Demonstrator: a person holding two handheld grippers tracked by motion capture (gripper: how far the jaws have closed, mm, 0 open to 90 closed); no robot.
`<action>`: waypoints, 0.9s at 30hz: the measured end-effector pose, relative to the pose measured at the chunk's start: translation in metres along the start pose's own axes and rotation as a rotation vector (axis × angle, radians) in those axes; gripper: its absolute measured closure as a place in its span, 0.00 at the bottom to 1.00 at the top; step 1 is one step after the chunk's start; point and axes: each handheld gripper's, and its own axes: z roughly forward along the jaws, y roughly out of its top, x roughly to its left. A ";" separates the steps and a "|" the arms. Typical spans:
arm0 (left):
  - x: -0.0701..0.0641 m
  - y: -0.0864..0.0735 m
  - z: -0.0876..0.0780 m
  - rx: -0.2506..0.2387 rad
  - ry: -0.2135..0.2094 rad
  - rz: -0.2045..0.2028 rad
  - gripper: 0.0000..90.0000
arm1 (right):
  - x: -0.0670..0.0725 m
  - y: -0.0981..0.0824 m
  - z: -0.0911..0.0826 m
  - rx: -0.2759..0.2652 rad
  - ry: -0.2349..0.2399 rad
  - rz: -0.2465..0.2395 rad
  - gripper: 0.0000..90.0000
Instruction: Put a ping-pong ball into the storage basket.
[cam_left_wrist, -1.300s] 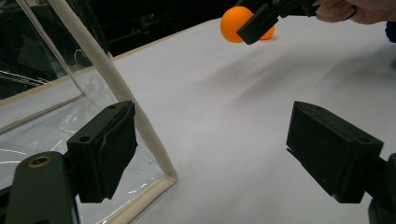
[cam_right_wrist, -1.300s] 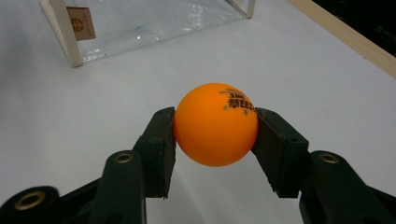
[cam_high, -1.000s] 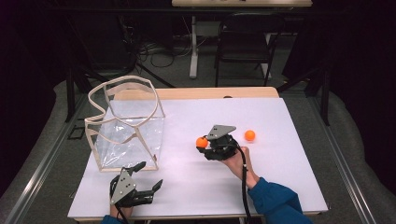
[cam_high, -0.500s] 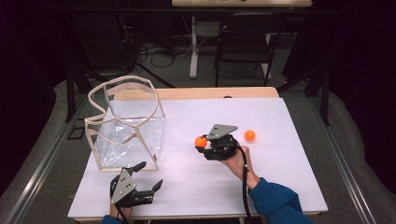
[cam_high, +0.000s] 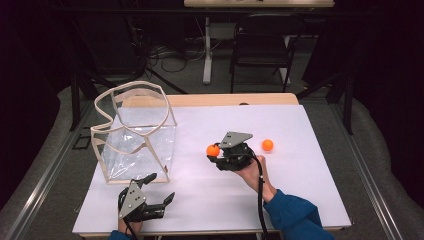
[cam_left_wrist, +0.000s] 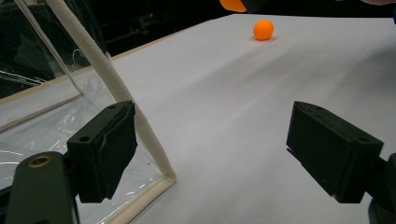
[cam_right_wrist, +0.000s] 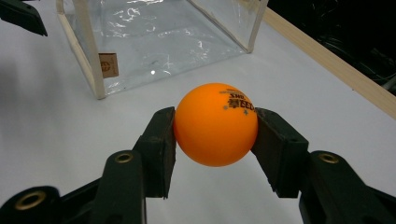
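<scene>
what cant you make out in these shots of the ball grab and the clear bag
- Print on the held orange ball, right gripper view: too small and turned to read in full.
- Small tan label on the clear bag, right gripper view: its wording is too small.
- Held ball in the left gripper view: cut off by the top edge.
- Left hand, high view: cut off by the bottom edge behind the left gripper.

Orange ball (cam_right_wrist: 215, 124) – round, printed, clamped between claw pads, off table.
</scene>
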 end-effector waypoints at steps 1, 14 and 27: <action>0.000 0.000 0.000 0.001 -0.001 0.002 0.18 | 0.000 0.001 0.000 -0.002 0.002 0.002 0.56; 0.001 0.000 -0.001 -0.004 0.012 -0.001 0.18 | -0.002 0.015 0.000 -0.003 -0.002 -0.011 0.56; 0.001 0.000 -0.001 -0.009 0.013 -0.001 0.18 | -0.008 0.038 -0.008 -0.014 -0.007 -0.024 0.56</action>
